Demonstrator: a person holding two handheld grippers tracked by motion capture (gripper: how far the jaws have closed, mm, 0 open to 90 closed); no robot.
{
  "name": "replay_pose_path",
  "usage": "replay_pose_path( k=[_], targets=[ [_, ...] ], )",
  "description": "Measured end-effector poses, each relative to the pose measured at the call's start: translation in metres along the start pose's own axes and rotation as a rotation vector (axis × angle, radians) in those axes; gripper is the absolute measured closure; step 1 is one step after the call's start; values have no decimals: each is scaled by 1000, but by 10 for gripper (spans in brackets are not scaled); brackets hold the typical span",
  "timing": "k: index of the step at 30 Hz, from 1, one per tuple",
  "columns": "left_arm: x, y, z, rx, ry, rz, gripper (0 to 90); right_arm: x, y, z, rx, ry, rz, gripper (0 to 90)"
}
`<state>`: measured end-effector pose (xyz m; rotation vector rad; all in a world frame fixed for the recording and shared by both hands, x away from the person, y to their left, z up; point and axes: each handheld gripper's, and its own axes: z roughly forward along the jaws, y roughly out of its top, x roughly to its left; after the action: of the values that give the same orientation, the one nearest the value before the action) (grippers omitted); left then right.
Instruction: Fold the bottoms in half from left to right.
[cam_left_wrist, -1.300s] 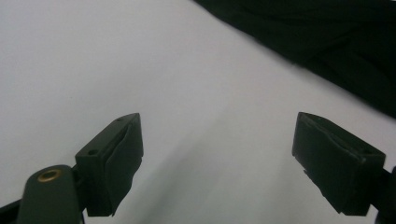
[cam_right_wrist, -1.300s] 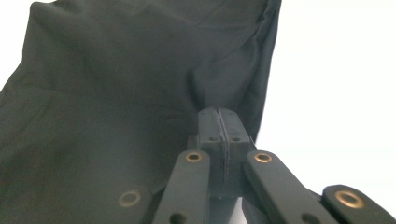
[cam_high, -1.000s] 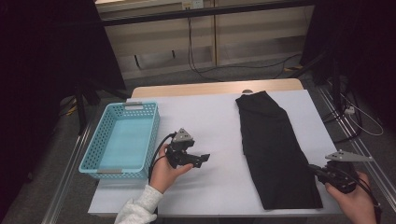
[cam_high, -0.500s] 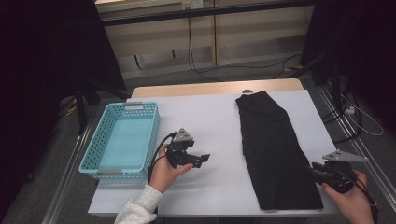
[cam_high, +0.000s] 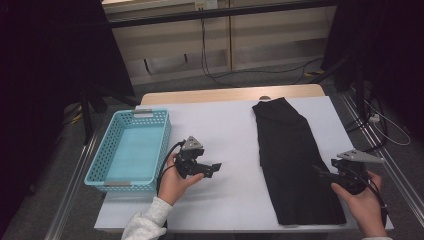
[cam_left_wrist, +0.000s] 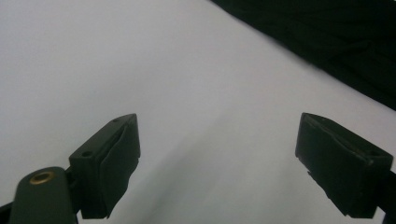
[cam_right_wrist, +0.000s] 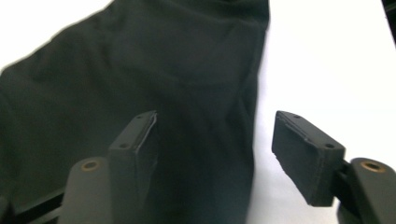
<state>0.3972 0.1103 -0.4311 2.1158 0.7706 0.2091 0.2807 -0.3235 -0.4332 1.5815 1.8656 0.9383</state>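
Observation:
A black garment (cam_high: 293, 155) lies flat and lengthwise on the right half of the white table (cam_high: 225, 130). My right gripper (cam_high: 320, 173) hovers at the cloth's right edge near its front end, open, one jaw over the black garment (cam_right_wrist: 140, 79) and the other over bare table. My left gripper (cam_high: 214, 168) is held mid-table, left of the cloth, pointing toward it, open with nothing between its jaws. In the left gripper view the black garment (cam_left_wrist: 336, 42) crosses the upper right corner beyond the open left gripper (cam_left_wrist: 219, 172).
A light-blue perforated basket (cam_high: 131, 150) sits at the table's left edge, with nothing in it. Beyond the far table edge are a floor with cables (cam_high: 235, 80) and dark stands at both sides. Metal rails run along the table's right side (cam_high: 372, 150).
My right gripper has moved leftward onto the garment's right edge. The left gripper has stayed put.

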Motion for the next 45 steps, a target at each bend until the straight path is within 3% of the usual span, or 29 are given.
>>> replay_pose_path(
  k=[3, 8, 11, 16, 27, 32, 45],
  targets=[
    [1, -1, 0, 1, 3, -7, 131, 1, 5, 4, -21, 16, 9, 255],
    [2, -1, -2, -1, 14, -13, 128, 9, 13, 11, -50, 7, -44, 223],
    [2, 0, -3, 0, 17, -15, 125, 14, 19, 17, -67, 28, -44, 213],
    [1, -3, -3, 9, 16, -13, 120, 23, 26, 31, -60, 63, -55, 206],
    [2, -10, -8, 11, 29, -18, 110, 37, 39, 51, -64, 92, -65, 184],
    [4, -12, -10, 3, 36, -34, 109, 41, 43, 59, -60, 91, -89, 177],
    [8, -16, -9, 15, 38, -51, 109, 47, 49, 72, -55, 106, -74, 149]
  ],
)
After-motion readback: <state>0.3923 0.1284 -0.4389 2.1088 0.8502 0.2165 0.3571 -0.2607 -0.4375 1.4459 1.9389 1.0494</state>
